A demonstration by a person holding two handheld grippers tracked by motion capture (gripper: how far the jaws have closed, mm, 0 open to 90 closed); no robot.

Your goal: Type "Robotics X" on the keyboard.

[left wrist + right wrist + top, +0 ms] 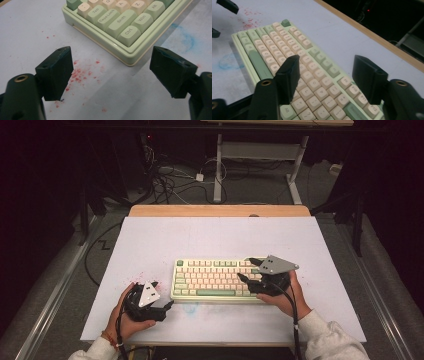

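Note:
A pale green keyboard (212, 280) with cream and green keys lies on the white table cover, toward the near middle. My left gripper (164, 294) rests low at the keyboard's near left corner. In the left gripper view its jaws (111, 57) stand wide apart, framing the corner by the Ctrl key (128, 32) with nothing between them. My right gripper (246, 269) hovers over the keyboard's right end. Its jaws (327, 62) are spread above the keys (312, 75), touching nothing.
Red speckles (77, 75) and a blue smudge (186, 37) mark the white cover (150, 240) near the keyboard. A wooden edge (220, 210) runs along the far side. Beyond it are floor cables (170, 182) and a desk frame (260, 150).

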